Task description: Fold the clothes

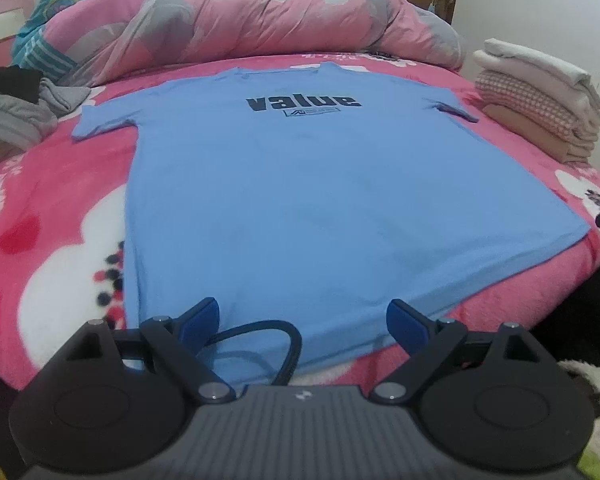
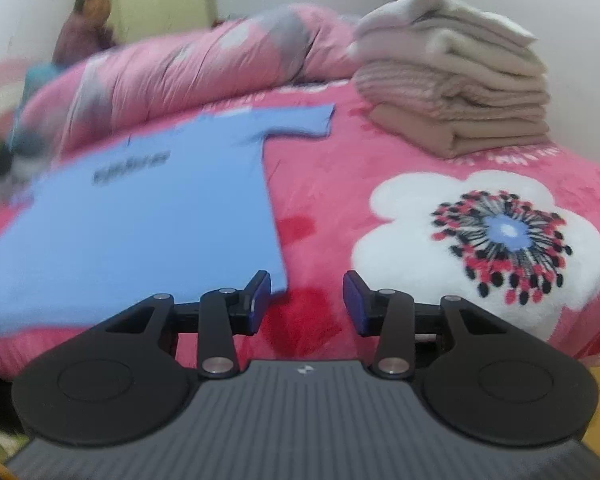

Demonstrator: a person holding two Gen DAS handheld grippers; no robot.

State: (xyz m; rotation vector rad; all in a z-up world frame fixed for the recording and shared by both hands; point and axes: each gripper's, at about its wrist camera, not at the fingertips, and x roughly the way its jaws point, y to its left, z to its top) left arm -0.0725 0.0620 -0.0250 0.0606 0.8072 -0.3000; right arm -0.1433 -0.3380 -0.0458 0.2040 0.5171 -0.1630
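One blue T-shirt [image 1: 300,184] lies flat and unfolded on my pink bed [image 1: 52,216], mid-frame.

My left gripper [image 1: 302,316] gapes wide over the hem, empty; my right gripper [image 2: 306,300], partly open, holds nothing beside the shirt's lower corner. One folded stack [image 2: 452,80] sits upper right, done; one loose heap [image 1: 16,108] waits at left.

Both views are lit softly and evenly, without glare or hard shadows. The left wrist view is fairly sharp, with edges bent by fisheye distortion and darkened corners. The right wrist view is smeared by motion blur, most strongly across the shirt [image 2: 148,208] and the person [image 2: 86,26].
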